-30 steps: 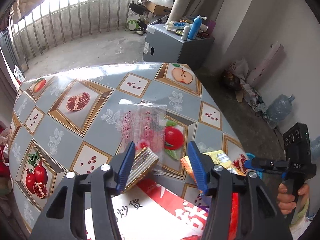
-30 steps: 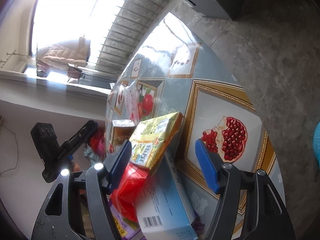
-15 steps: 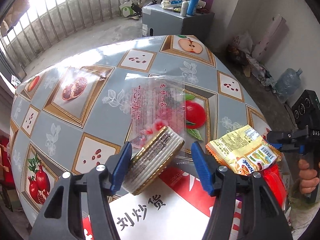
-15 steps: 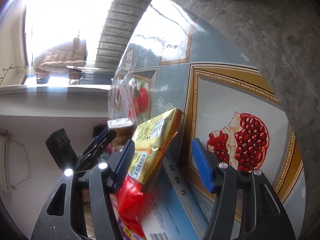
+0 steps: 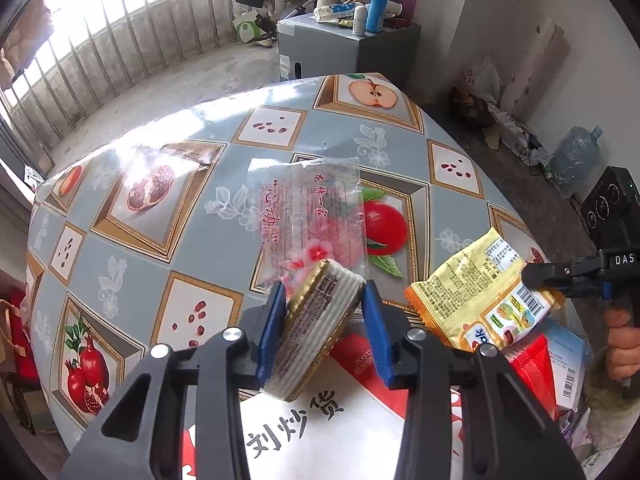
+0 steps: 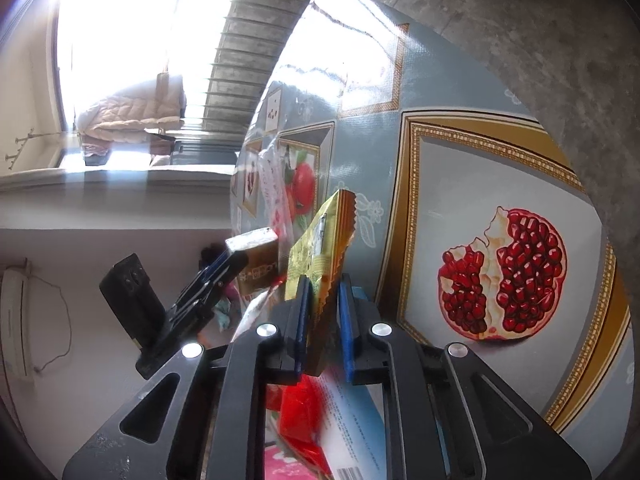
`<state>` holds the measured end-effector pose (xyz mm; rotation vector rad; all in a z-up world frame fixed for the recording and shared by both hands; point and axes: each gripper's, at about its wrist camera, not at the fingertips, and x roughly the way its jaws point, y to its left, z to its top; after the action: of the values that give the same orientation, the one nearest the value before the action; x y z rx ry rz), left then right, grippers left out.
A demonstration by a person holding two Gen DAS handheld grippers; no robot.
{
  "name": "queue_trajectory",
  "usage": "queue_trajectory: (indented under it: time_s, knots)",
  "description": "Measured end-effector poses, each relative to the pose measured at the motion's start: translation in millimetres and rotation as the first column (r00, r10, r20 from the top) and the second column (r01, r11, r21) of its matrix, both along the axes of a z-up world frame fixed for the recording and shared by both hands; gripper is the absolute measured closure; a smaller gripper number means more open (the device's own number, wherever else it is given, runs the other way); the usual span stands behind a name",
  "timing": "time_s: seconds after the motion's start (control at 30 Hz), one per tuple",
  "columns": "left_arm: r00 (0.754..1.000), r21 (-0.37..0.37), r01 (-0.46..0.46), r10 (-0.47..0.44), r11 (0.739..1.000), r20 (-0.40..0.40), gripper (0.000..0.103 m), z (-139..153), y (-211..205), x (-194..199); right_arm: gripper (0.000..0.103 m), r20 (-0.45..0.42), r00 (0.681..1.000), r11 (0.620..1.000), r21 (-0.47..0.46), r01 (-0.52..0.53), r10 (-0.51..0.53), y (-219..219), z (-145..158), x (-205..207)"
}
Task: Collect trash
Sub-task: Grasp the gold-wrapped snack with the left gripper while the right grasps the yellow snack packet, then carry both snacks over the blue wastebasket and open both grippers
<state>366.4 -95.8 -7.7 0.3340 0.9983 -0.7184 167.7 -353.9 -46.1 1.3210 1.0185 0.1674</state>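
Note:
My left gripper point(image 5: 323, 300) is closing on a gold-and-white ribbed snack tray point(image 5: 316, 328); both blue pads touch its sides, and it stands tilted over a white-and-red printed bag point(image 5: 320, 420). My right gripper point(image 6: 324, 284) is closing on a yellow snack packet point(image 6: 320, 248), pinched at its crimped edge and held upright. In the left wrist view the same packet point(image 5: 480, 296) hangs from the right gripper point(image 5: 540, 276), with a hand point(image 5: 620, 344) on the handle. A clear wrapper with pink flowers point(image 5: 312, 208) lies flat on the table point(image 5: 160, 248).
A red packet point(image 5: 532, 352) and a blue-and-white box point(image 5: 568, 360) lie under the yellow packet at the table's near right edge. Beyond the table stand a grey cabinet point(image 5: 340, 48) with bottles and a water jug point(image 5: 576, 156) on the floor.
Both grippers closed, the left onto the gold-and-white tray, the right onto the yellow packet. The left gripper sank a little toward the table, and the yellow packet lifted off the pile.

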Motion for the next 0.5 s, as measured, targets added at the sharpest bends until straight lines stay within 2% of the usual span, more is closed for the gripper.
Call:
queue_trajectory:
  time_s: [0.13, 0.5]
  knots:
    - [1.000, -0.041, -0.012, 0.012, 0.999, 0.011, 0.072, 10, 6, -1, 0.093, 0.054, 0.998, 1.000, 0.017, 0.018, -0.019, -2, 8, 0]
    - [0.996, -0.146, -0.027, 0.039, 0.989, 0.085, 0.073, 61, 26, -31, 0.094, 0.149, 0.987, 0.998, -0.003, 0.068, -0.067, -8, 40, -20]
